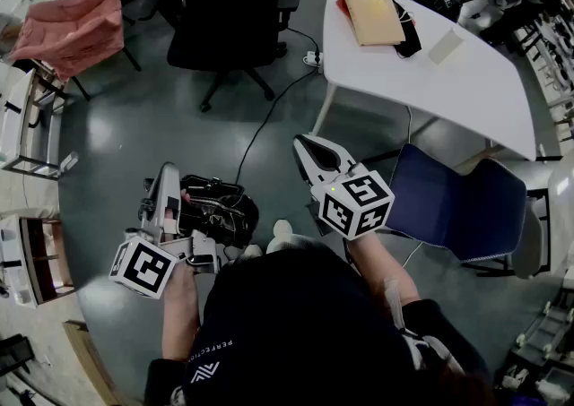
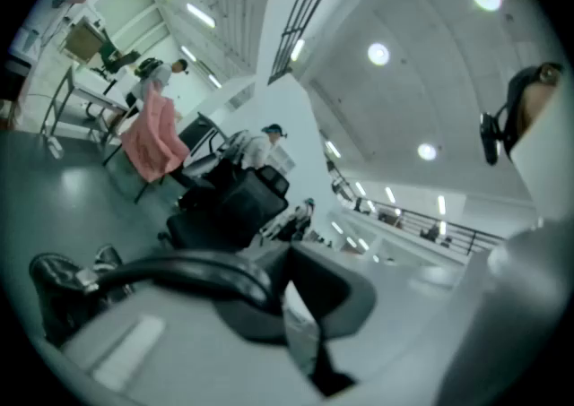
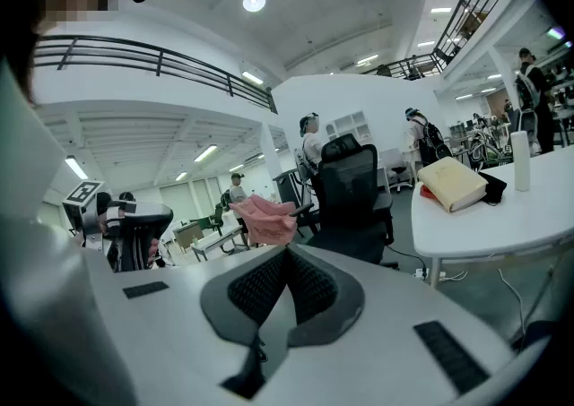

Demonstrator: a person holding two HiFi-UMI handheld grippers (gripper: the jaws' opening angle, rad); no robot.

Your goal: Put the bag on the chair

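Observation:
A black leather bag (image 1: 220, 209) hangs low at the left, just above the grey floor. My left gripper (image 1: 166, 176) is shut on the bag's strap (image 2: 179, 272), which runs across its jaws in the left gripper view, and the bag's body (image 2: 54, 292) hangs off to the left. The blue chair (image 1: 457, 203) stands to the right, by the table, with nothing on its seat. My right gripper (image 1: 309, 146) hovers between the bag and the chair, well apart from the bag. It is shut and empty, its ribbed pads (image 3: 269, 283) meeting at the tip.
A white table (image 1: 430, 73) with a tan book (image 1: 372, 14) stands at the back right. Behind are a black office chair (image 1: 224, 19) and a seat draped in pink cloth (image 1: 76, 28). A cable (image 1: 260, 131) crosses the floor. Shelving lines the left edge.

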